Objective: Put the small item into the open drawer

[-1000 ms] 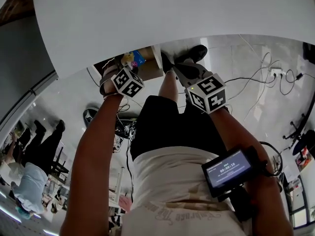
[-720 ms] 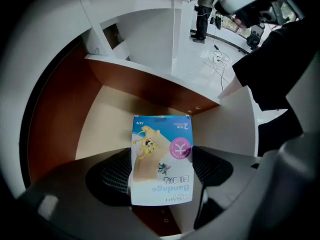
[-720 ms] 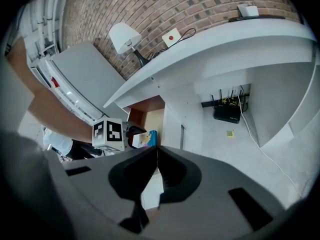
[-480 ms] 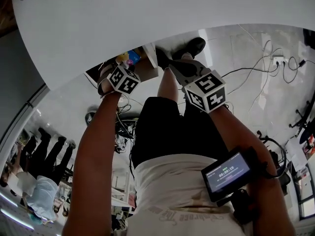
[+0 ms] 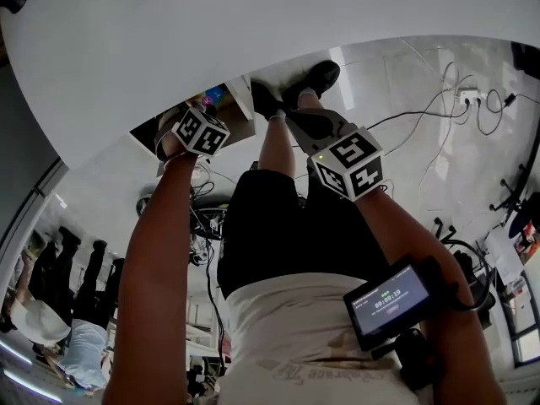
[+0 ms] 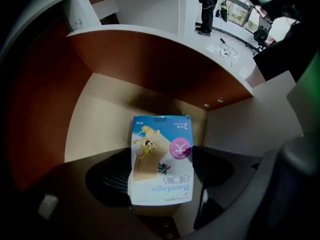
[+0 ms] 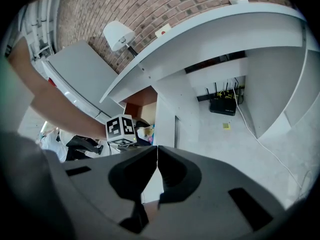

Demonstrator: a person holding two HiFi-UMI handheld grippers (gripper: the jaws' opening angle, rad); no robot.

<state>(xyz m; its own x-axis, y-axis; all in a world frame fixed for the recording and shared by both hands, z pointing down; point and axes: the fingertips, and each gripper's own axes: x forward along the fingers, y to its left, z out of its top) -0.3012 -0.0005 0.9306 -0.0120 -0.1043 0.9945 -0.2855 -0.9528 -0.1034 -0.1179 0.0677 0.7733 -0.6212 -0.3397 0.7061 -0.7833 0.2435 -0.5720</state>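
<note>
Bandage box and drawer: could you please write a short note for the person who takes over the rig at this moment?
Left gripper: shut on the bandage box, one of the fingers on each side of it.
Right gripper: shut, nothing in it, held apart from the drawer.
Where things are: the box is held inside the open drawer, above its pale floor. I cannot tell if it touches the floor.
Done: drawer open, box picked up and brought into it.
Left: probably set the box down, open the left fingers, and pull the gripper out.
</note>
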